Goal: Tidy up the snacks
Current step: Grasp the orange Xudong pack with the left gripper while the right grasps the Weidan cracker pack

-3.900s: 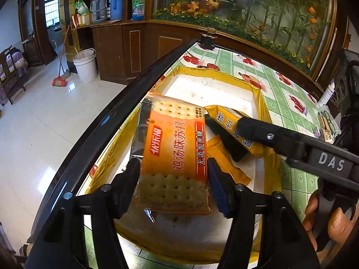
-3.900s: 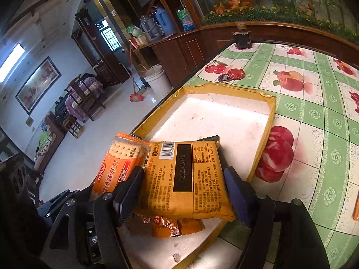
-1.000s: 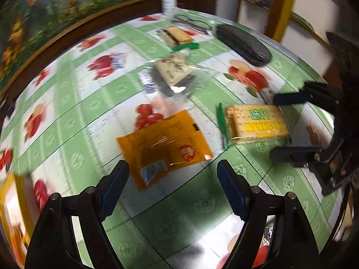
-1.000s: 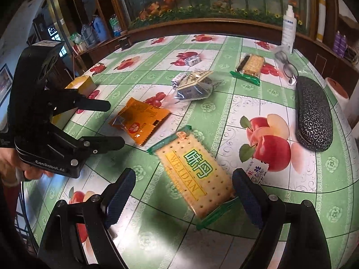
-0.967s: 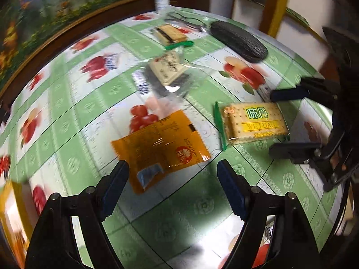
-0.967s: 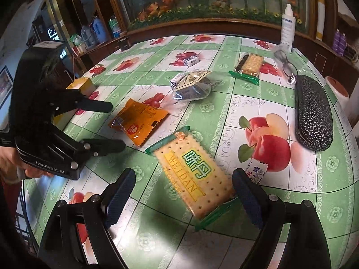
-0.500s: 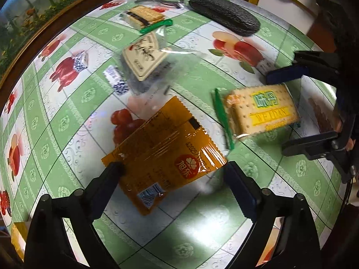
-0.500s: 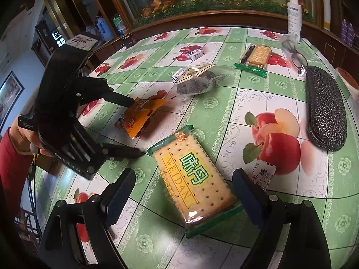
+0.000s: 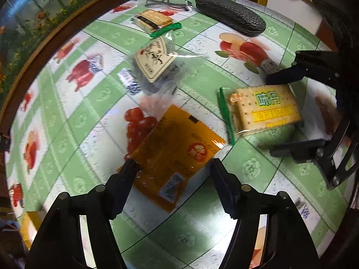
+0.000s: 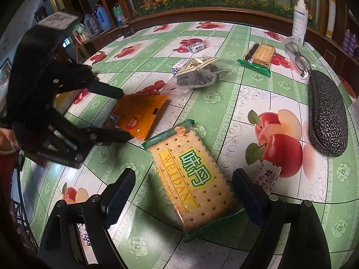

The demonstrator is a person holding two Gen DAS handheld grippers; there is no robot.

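Snacks: left gripper [image 9: 172, 170] jaws closing around orange packet [image 9: 175, 157], right gripper [image 10: 184, 192] spread; slick foil might squirt out on me.

The left claw [image 9: 172, 174] points steeply down, its jaws closing. The right claw [image 10: 184, 192] also tilts down, jaws spread wide, pads touching nothing.

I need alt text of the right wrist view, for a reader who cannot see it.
The right tool hangs open over a green WEIDAN cracker pack lying flat on the fruit-patterned tablecloth, one finger at each side and neither pressing it. At left, the left tool is closing around an orange snack packet. Farther off lie more snacks, glasses and a dark glasses case.
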